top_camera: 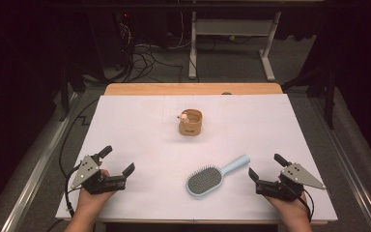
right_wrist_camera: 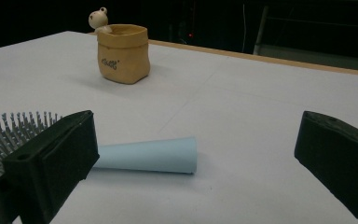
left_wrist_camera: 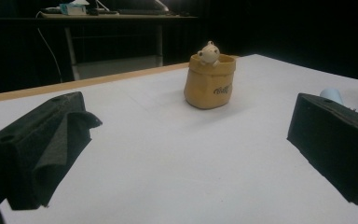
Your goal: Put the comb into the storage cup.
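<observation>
Two pairs of tongs are being held low over the near edge of the white counter (top_camera: 140,116), one in each hand. The left tongs (top_camera: 120,160) are being kept at the near left, released, with the jaws spread wide apart and nothing between them; in the left gripper view both black jaws are being shown well apart above the bare surface. The right tongs (top_camera: 265,166) are being held at the near right, likewise released, the jaws standing wide with nothing grasped.

A light blue hairbrush (top_camera: 211,177) is lying flat on the counter in the near middle, bristles turned up, just left of the right tongs. Its oval head is pointing near and left, while its handle (right_wrist_camera: 149,155) is angled far and right, toward the right tongs. In the right gripper view the handle is being seen lying ahead of the jaws and apart from them, partly behind the left-hand jaw.

A small tan pot (top_camera: 190,122) is standing upright in the far middle of the counter, well apart from both tongs and from the hairbrush. A little pale figure (left_wrist_camera: 209,52) is perched on its rim.
</observation>
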The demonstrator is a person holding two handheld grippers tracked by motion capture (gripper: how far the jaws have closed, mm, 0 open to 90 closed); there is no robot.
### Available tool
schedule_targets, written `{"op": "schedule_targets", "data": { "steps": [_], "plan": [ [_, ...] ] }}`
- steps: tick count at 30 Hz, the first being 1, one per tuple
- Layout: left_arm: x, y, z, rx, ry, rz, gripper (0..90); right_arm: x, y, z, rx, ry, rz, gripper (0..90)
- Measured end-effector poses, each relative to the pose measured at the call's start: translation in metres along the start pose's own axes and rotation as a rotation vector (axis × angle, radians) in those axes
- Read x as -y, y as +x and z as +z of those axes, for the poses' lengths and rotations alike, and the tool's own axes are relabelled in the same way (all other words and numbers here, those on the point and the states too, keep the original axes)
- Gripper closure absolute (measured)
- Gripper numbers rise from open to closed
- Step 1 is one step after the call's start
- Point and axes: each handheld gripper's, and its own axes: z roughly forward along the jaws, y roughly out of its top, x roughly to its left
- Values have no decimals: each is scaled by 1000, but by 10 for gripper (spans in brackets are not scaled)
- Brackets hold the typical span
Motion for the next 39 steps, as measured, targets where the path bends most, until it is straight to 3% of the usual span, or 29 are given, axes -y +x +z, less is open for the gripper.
{"op": "schedule_targets", "data": {
  "steps": [14,18,39],
  "plan": [
    [-1,-3,-1,1,-1,-32,3,0,-1,-1,7,0,-4,3],
    [-2,-2,-1,12,-4,-16,2,0,-1,-1,8,2,-5,3],
    [-1,-2,-1,11,4,-11,3,-1,-1,-1,9,13,-2,8]
  ]
}}
